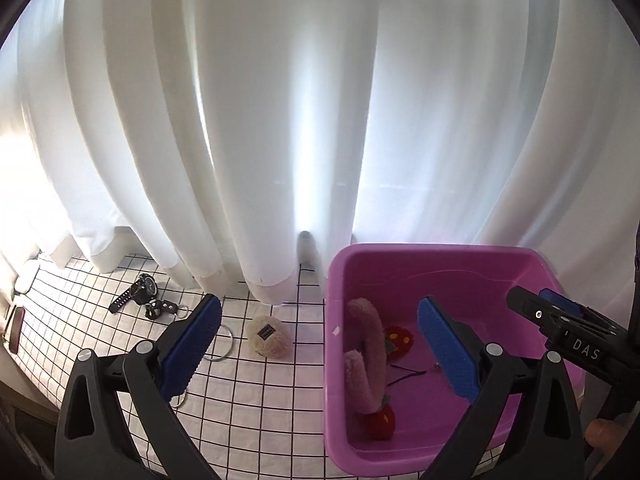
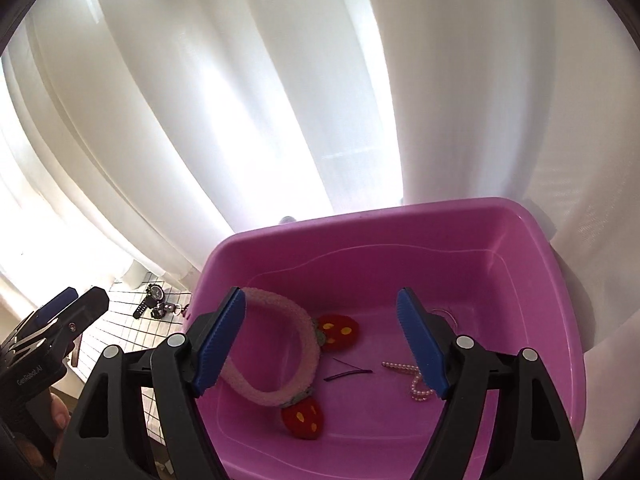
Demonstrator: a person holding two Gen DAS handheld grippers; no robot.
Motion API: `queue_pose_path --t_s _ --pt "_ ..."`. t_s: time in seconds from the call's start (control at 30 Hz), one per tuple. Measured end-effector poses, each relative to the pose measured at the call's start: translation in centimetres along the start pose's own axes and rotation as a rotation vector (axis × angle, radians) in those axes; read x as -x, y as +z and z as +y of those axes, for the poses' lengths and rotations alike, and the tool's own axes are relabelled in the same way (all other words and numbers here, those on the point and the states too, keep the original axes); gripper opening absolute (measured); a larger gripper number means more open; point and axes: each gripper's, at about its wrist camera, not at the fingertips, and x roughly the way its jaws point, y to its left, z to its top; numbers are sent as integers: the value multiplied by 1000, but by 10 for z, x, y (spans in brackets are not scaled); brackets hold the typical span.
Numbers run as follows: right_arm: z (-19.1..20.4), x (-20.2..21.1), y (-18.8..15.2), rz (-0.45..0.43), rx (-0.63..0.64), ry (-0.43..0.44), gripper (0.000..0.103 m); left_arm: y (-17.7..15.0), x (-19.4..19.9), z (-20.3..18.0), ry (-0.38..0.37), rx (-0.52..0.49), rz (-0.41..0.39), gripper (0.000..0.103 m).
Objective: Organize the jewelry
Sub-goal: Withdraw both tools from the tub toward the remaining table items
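Note:
A pink bin (image 1: 440, 252) (image 2: 400, 220) stands on the grid-patterned cloth. Inside lie a fuzzy pink band with red strawberry ends (image 1: 366, 356) (image 2: 280, 344), a thin purple cord (image 2: 348, 374) and a pearl strand (image 2: 412, 378). On the cloth to the left lie a black watch (image 1: 138, 294) (image 2: 151, 298), a keyring charm (image 1: 160, 308), a metal bangle (image 1: 222, 342) and a cream fuzzy piece (image 1: 269, 336). My left gripper (image 1: 318, 344) is open and empty over the bin's left wall. My right gripper (image 2: 320, 346) is open and empty above the bin's inside; it also shows in the left wrist view (image 1: 560, 312).
White curtains (image 1: 280, 120) hang close behind the bin and the cloth. The table's left edge (image 1: 24, 364) curves past a dark flat object (image 1: 16, 330). The left gripper shows at the left of the right wrist view (image 2: 68, 312).

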Motion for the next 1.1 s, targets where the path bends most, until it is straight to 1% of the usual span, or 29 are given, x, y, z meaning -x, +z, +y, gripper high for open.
queue_pose_path --t_s 0.17,0.33,0.53,0.67,0.77,0.87,1.0,1.1 --pt "45 -4 1 -36 34 54 74 -1 11 60 54 55 -14 97" --pt "93 -7 -4 -69 51 73 74 -10 14 128 113 89 -4 97" --pt "149 -22 -20 -59 62 69 74 -23 7 208 167 110 27 97" --pt "185 -33 -34 -46 64 71 74 -31 -1 253 178 111 50 97" --pt "210 -46 -46 -22 70 71 74 -42 -14 276 182 106 87 97" --pt "230 -61 -61 -1 70 67 74 -61 -31 292 161 97 130 97" --pt "244 -85 -83 41 71 58 74 -93 -60 295 126 65 200 97" --pt "244 -105 -100 88 66 36 74 -117 -79 291 111 51 250 97"
